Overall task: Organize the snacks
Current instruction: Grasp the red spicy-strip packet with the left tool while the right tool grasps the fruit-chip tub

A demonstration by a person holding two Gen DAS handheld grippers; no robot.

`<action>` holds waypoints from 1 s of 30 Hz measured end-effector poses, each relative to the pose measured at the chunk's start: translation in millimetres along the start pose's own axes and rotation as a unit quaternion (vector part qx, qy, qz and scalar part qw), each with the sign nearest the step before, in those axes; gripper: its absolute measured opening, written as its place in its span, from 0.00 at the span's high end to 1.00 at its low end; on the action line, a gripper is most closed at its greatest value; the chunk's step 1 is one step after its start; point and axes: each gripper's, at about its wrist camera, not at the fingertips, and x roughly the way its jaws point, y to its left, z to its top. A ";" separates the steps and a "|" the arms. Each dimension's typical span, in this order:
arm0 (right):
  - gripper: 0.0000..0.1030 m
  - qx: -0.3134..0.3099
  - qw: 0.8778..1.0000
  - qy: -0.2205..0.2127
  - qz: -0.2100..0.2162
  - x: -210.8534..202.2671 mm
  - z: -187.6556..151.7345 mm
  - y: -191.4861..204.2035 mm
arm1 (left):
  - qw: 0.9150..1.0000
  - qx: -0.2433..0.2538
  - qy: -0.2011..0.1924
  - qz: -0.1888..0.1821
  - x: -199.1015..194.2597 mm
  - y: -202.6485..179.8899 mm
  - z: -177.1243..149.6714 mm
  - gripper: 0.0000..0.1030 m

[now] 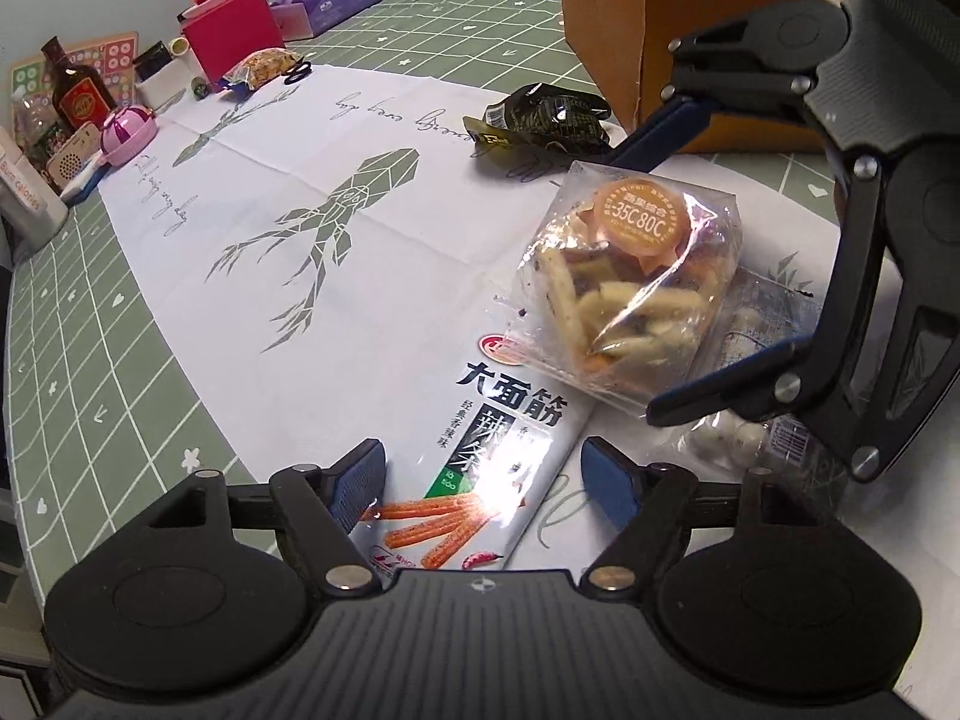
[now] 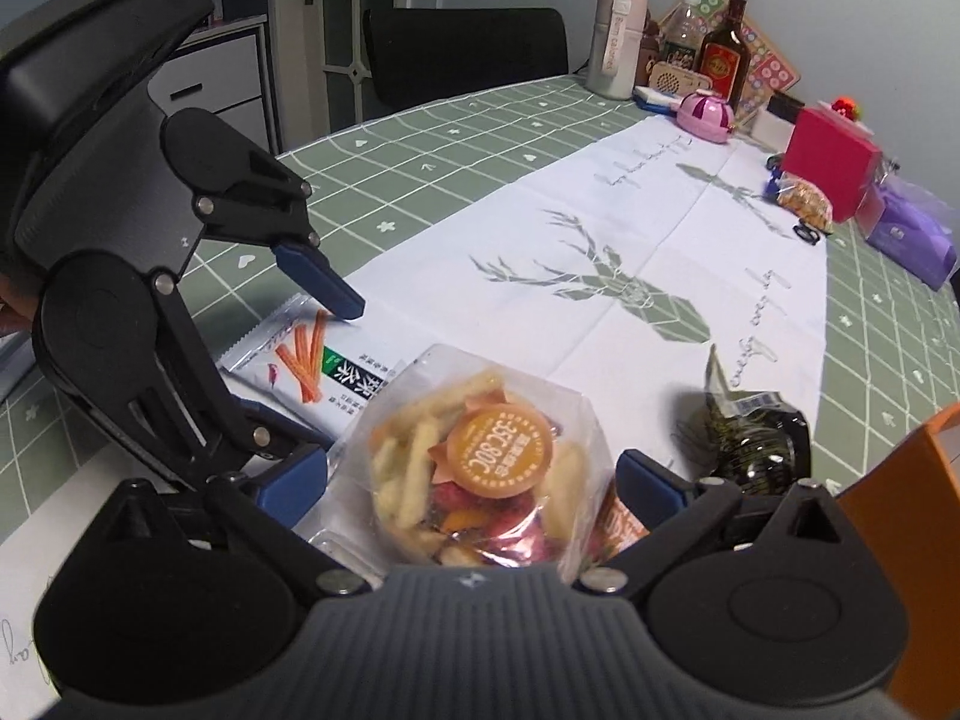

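Right wrist view: both tongs gape wide, empty; chip bag [image 2: 474, 468] hides an orange packet [image 2: 621, 525].

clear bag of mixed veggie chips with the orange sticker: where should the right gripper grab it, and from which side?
Grip the clear chip bag across its puffed middle, just below the orange sticker, coming down from above on the near side. The right gripper is open and already straddles it, so it looks well lined up. The bag lies partly over the white spicy-strip packet, so avoid pinching the low edges.
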 end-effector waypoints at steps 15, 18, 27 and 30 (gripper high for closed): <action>0.35 -0.004 1.000 0.016 -0.013 -3.4 2.0 4.0 | 0.999 0.045 -0.002 -0.005 -12.7 -19.9 -6.9 0.65; 0.38 0.000 1.000 0.021 -0.012 -5.9 1.8 2.8 | 0.999 0.044 -0.007 -0.011 -16.9 -20.8 -6.4 0.77; 0.39 0.030 0.999 0.022 -0.013 -23.4 3.2 -7.3 | 0.996 0.082 -0.016 0.035 -12.2 -26.3 -0.1 0.19; 0.39 0.040 0.999 0.022 -0.005 -27.0 -1.5 -14.2 | 0.995 0.091 -0.006 0.037 -4.9 -23.6 0.7 0.15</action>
